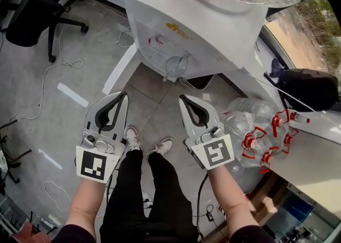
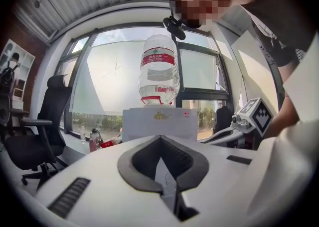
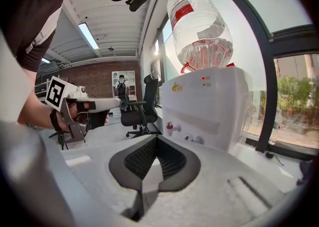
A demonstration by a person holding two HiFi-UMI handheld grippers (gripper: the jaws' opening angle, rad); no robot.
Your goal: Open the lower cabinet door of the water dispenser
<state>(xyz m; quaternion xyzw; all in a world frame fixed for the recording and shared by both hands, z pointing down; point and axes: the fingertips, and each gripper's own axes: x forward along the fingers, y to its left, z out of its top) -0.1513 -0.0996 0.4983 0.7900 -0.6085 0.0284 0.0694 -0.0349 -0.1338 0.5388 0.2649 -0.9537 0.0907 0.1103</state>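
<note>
Inspection finds the left gripper (image 1: 123, 97) held out ahead of the body, pointing forward and about level. Its jaws are closed pad to pad, with nothing between them. The right gripper (image 1: 184, 98) is carried alongside, apart from the left, and its jaws are likewise closed and empty. The two tips converge slightly. Each marker cube (image 1: 97, 163) sits at the rear end of its gripper. The left forearm (image 1: 88, 204) and right forearm (image 1: 230, 196) are bare and extended forward.
</note>
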